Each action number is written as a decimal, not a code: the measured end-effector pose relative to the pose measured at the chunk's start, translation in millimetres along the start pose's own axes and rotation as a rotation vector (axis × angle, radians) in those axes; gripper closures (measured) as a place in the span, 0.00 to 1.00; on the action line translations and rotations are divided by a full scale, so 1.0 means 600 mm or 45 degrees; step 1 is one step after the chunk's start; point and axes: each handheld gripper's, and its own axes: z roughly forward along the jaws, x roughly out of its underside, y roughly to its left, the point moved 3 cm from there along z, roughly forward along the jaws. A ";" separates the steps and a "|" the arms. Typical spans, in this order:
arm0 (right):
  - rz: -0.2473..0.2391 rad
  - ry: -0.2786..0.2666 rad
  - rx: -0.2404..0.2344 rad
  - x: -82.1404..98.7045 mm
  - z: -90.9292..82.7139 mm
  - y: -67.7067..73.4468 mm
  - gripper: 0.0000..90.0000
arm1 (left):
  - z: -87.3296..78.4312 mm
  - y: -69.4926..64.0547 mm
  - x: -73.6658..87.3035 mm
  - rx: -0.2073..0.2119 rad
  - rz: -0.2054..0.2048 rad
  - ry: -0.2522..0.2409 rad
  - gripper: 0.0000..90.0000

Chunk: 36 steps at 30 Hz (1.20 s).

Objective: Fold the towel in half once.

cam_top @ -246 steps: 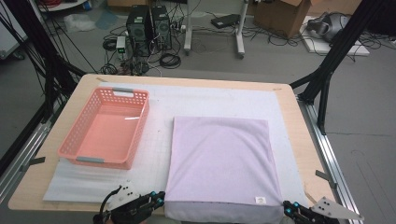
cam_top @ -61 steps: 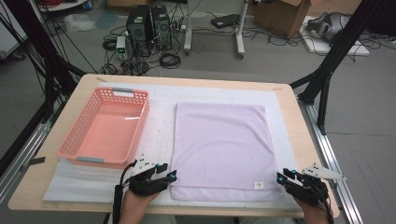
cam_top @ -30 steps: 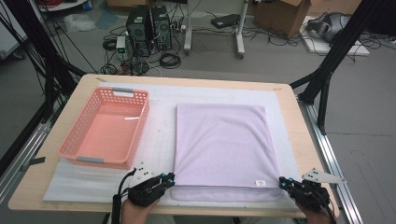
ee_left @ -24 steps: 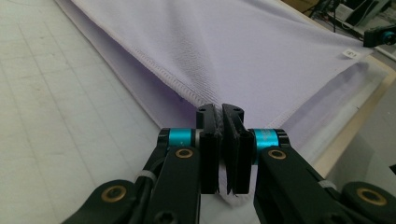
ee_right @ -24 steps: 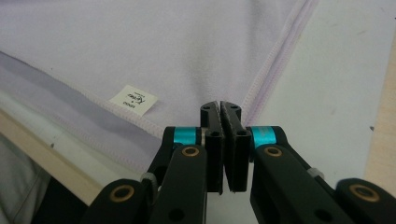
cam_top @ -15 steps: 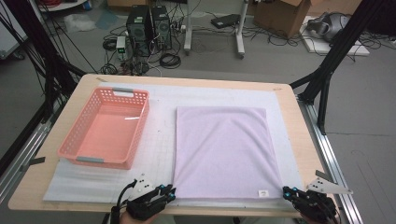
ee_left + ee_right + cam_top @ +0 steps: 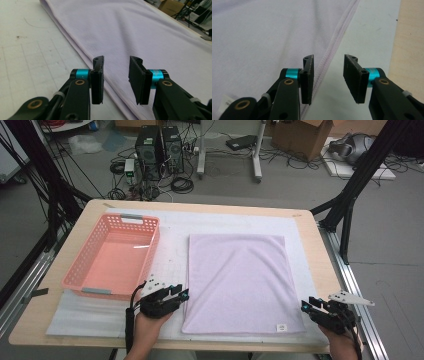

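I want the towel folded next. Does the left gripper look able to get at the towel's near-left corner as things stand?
Probably yes. The left gripper sits right beside the lilac towel at its left edge, jaws apart with nothing between them, and only bare white mat lies around it. The pink basket stands off to the side.

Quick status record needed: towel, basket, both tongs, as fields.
towel: folded lilac terry towel, flat on the white foam mat, small white label at its near right corner
basket: salmon-pink plastic mesh basket, left of towel, nothing inside
left tongs: jaws just opened, apart, nothing between, at towel's left edge
right tongs: jaws just opened, apart, nothing gripped, at towel's right hem
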 end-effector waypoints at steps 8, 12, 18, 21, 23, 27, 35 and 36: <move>-0.012 0.009 -0.031 -0.015 0.020 -0.013 0.66 | 0.067 0.026 -0.032 -0.087 0.019 0.060 0.74; -0.020 0.011 -0.040 -0.019 0.024 -0.016 0.66 | 0.096 0.031 -0.038 -0.134 0.042 0.106 0.76; -0.020 0.005 -0.038 -0.024 0.028 -0.017 0.66 | 0.109 0.035 -0.037 -0.234 0.048 0.197 0.95; -0.018 0.012 -0.041 -0.025 0.030 -0.015 0.65 | 0.105 0.040 -0.040 -0.297 0.067 0.176 0.98; -0.020 0.016 -0.040 -0.024 0.032 -0.014 0.65 | 0.100 0.051 -0.041 -0.307 0.022 0.166 0.98; -0.027 0.021 -0.026 -0.023 0.036 -0.013 0.65 | 0.095 0.048 -0.038 -0.275 0.009 0.165 0.79; -0.008 0.028 0.003 -0.023 0.044 -0.017 0.82 | 0.063 0.029 -0.025 -0.112 0.014 0.048 0.56; -0.004 0.024 0.018 -0.026 0.047 -0.018 0.83 | 0.060 0.026 -0.023 -0.094 0.015 0.037 0.55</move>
